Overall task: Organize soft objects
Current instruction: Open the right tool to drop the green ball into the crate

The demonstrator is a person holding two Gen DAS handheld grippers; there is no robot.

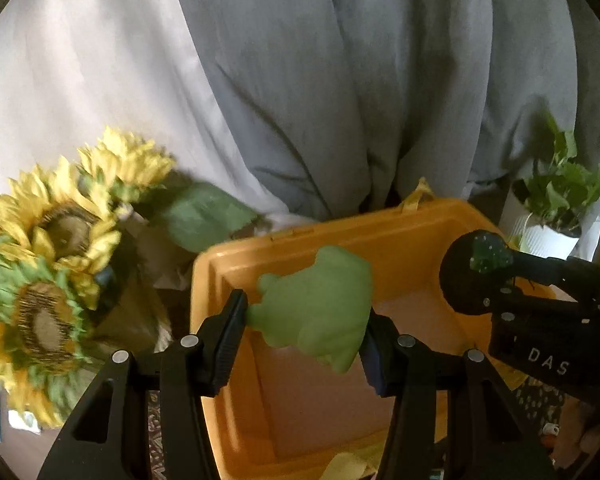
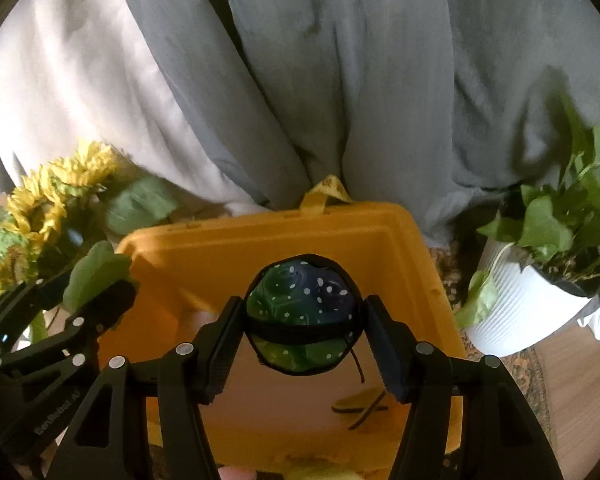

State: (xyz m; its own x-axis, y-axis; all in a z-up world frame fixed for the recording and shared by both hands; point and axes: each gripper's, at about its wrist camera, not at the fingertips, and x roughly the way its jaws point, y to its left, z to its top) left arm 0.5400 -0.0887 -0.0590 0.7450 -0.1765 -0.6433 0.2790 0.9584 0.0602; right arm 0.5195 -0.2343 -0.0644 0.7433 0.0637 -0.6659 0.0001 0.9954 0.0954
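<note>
White "DAS" lettering, right gripper [image 1: 476, 264]

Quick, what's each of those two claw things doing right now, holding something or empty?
Left gripper: closed on a green squishy toy, over the yellow bin.
Right gripper: closed on a dotted dark ball, over the same bin.

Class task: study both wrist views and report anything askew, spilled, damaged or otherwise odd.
Nothing looks spilled or damaged. The left gripper holds a green frog toy and the right gripper a dotted round pouch, both over the yellow bin. Only the pouch's loose cord dangles.
</note>
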